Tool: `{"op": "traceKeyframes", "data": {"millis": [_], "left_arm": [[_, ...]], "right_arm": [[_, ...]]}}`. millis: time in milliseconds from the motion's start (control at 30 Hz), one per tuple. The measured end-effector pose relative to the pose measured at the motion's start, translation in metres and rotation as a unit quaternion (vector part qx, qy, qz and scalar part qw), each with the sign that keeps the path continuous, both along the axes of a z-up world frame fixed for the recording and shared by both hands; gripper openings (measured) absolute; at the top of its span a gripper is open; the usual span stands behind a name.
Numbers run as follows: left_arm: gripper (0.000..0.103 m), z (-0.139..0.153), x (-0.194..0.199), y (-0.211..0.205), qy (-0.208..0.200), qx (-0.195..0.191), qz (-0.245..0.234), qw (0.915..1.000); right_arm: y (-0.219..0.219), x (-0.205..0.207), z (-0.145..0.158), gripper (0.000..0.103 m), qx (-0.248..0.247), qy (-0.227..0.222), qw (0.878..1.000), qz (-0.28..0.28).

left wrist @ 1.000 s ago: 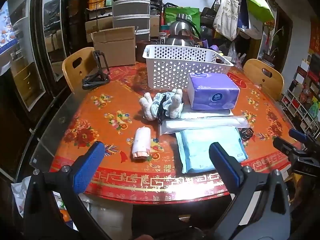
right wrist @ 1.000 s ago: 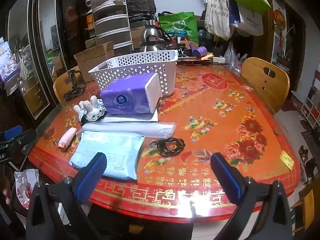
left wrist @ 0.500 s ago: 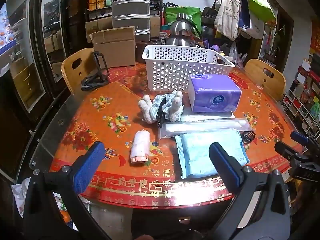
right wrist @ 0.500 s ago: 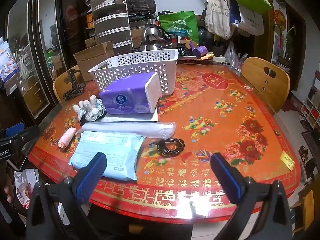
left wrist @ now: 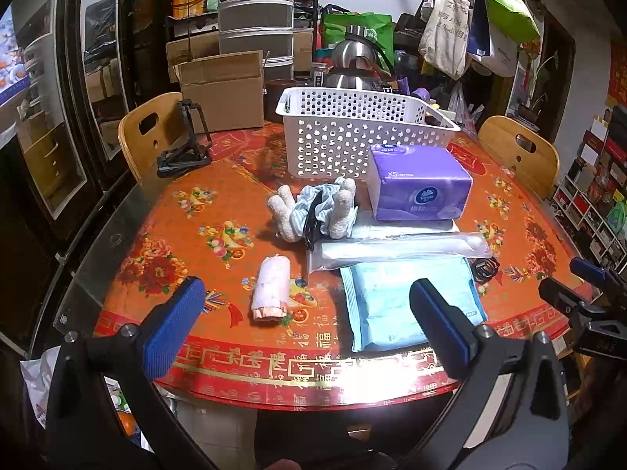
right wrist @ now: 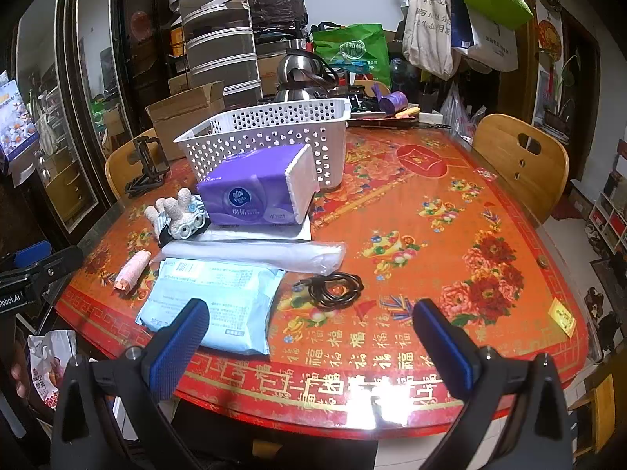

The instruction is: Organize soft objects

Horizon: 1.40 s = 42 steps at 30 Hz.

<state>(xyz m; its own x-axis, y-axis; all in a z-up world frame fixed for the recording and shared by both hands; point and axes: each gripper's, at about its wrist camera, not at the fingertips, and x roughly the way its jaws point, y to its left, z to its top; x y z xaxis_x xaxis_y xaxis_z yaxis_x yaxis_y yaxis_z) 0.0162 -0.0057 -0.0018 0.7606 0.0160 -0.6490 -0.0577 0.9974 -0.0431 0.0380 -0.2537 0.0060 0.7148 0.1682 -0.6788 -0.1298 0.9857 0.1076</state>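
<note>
On the red table lie a purple tissue pack (left wrist: 419,182) (right wrist: 254,192), a plush toy with a blue scrunchie (left wrist: 317,211) (right wrist: 176,215), a long white clear-wrapped pack (left wrist: 395,248) (right wrist: 250,252), a light blue wipes pack (left wrist: 407,301) (right wrist: 211,301) and a rolled pink cloth (left wrist: 270,291) (right wrist: 133,270). A white perforated basket (left wrist: 352,137) (right wrist: 274,137) stands behind them. My left gripper (left wrist: 309,321) is open and empty at the table's near edge. My right gripper (right wrist: 313,333) is open and empty, near the front edge to the right of the wipes pack.
A coiled black cable (right wrist: 333,288) lies right of the wipes pack. A black folding stand (left wrist: 184,145) sits at the far left. Wooden chairs (left wrist: 149,133) (right wrist: 521,160) flank the table. A cardboard box (left wrist: 223,90), a kettle (right wrist: 301,74) and bags crowd the back.
Both grippers have shifted slightly back from the table; the view drifts a little. Nothing on the table has moved.
</note>
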Motion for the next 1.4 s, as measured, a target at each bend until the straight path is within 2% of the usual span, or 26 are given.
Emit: {"op": "traceKeyframes", "data": {"millis": [1400], "left_arm": [[0.103, 0.0002, -0.0002, -0.0030, 0.001, 0.000, -0.001, 1.0000]], "right_arm": [[0.0015, -0.0001, -0.0015, 0.103, 0.002, 0.005, 1.000, 0.000]]}}
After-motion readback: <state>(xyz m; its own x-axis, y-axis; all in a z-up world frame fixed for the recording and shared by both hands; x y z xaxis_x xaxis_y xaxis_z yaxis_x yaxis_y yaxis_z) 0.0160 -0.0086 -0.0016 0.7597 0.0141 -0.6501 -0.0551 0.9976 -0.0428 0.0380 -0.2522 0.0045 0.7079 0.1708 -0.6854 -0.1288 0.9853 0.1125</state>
